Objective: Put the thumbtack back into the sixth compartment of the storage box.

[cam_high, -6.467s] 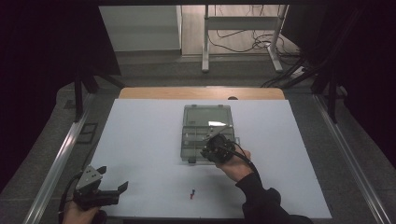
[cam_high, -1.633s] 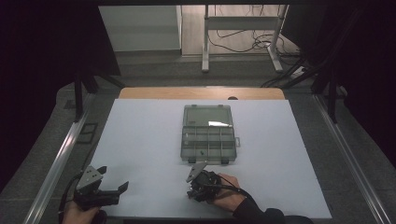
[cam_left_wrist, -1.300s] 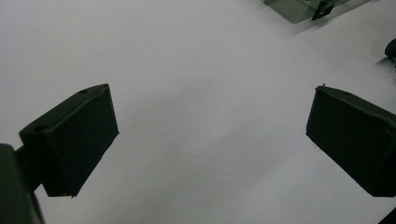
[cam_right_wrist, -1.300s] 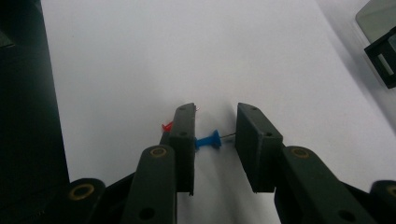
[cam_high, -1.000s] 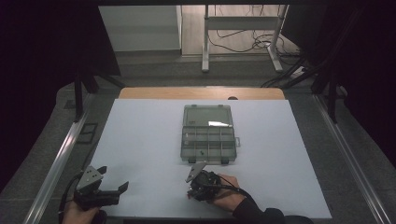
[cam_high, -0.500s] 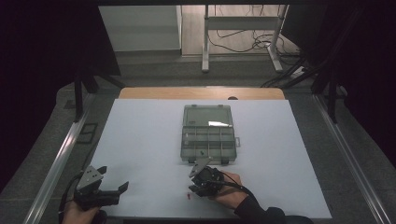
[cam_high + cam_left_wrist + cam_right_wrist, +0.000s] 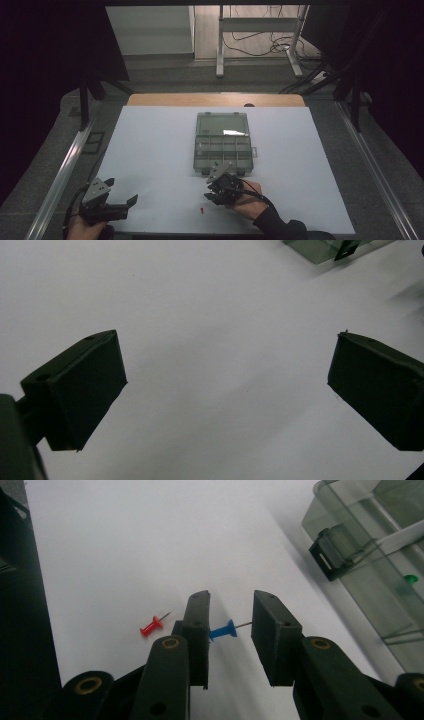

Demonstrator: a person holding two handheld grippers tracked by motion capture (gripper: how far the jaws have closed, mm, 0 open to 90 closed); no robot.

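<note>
Holding a blue push pin (image 7: 223, 630) end to end, the right gripper (image 7: 231, 630) has its jaws nearly closed: plastic head against one pad, steel tip touching the other. Pin is light, rigid, smooth plastic w/ thin needle, so likely slippery and apt to pivot; a grip across the waisted head would prob. be safer. Red push pin (image 7: 151, 626) lies on the white sheet just outside the head-side jaw. Clear compartment box (image 7: 380, 565) sits beyond the tip-side jaw. Left gripper (image 7: 225, 390) has its jaws spread wide, w/ nothing between them.
</note>
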